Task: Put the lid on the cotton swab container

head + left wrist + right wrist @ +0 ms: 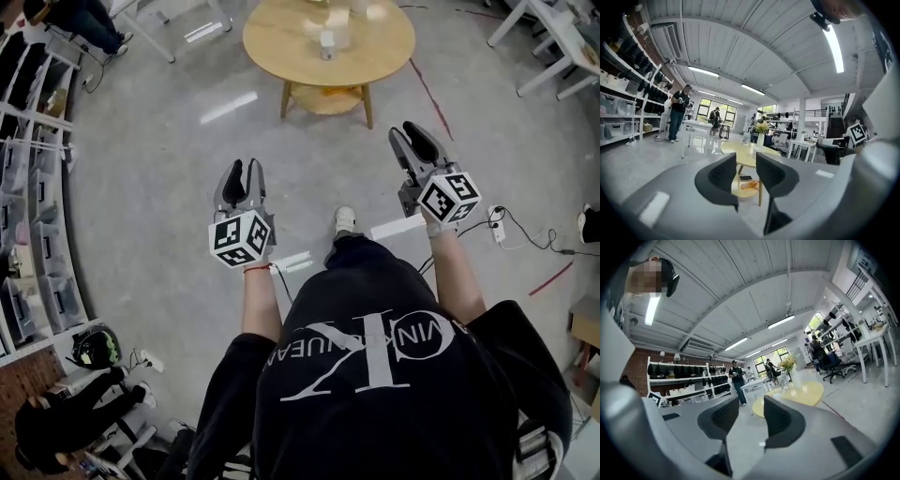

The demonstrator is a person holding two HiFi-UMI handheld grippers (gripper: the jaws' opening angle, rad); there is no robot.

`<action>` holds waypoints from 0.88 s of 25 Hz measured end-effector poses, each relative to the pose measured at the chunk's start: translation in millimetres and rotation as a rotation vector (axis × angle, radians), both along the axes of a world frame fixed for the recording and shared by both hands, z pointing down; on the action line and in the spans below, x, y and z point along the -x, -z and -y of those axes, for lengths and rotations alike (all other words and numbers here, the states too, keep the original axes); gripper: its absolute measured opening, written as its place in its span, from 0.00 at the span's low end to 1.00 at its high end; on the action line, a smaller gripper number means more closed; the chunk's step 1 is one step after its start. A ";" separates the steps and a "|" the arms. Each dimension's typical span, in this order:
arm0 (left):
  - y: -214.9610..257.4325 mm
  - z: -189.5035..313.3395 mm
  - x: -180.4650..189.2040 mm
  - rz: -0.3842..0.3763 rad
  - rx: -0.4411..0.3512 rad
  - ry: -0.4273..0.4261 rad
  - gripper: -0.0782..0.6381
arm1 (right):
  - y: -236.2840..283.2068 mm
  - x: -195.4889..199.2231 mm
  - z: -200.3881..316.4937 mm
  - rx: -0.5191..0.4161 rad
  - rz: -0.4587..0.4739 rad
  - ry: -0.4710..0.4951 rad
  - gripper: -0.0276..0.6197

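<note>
left gripper point(246, 169): jaws are held apart, nothing between the pads; only the far room is seen through the gap in the left gripper view. right gripper point(419, 131): likewise released and empty. both are held out level over bare floor point(169, 178), in front of the standing person.

round table point(272, 58): seen straight ahead, well apart from both grippers. on its top a small pale container point(326, 43) is noted, taken to be the cotton swab container, though it is too small for this to be confirmed. it appears to stand upright, near a vase of flowers point(761, 135). no lid can be picked out in any view.

key relation: the container is placed ahead and roughly between the two grippers' lines, neither hand being clearly nearer. in the left gripper view the table is framed almost in the jaw gap; in the right gripper view it is seen just to the right of the jaws.

judgement: the task is not yet begun at the table. a walk-up is called for before any reach, and the lid must be found first.
</note>
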State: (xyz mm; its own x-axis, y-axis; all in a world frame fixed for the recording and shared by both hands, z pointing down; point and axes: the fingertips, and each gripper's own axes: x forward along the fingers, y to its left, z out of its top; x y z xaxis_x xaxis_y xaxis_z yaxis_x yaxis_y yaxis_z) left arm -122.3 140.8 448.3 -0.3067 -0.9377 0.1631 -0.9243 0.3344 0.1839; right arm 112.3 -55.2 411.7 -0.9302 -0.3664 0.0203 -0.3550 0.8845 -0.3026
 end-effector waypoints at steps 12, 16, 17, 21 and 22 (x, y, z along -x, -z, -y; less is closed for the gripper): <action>11.7 108.7 45.7 0.029 0.016 -0.039 0.27 | -4.1 63.4 99.3 0.035 0.022 0.042 0.24; 10.6 142.9 51.4 0.035 0.005 -0.053 0.27 | -13.2 72.3 123.4 0.043 0.017 0.065 0.25; 10.3 152.4 49.8 0.038 0.001 -0.058 0.27 | -15.2 71.3 130.9 0.046 0.019 0.067 0.25; 9.2 179.6 45.7 0.044 0.002 -0.092 0.27 | -18.3 70.2 149.0 0.060 0.027 0.068 0.25; 9.1 183.4 48.1 0.040 0.004 -0.100 0.27 | -18.2 72.7 150.7 0.063 0.027 0.066 0.25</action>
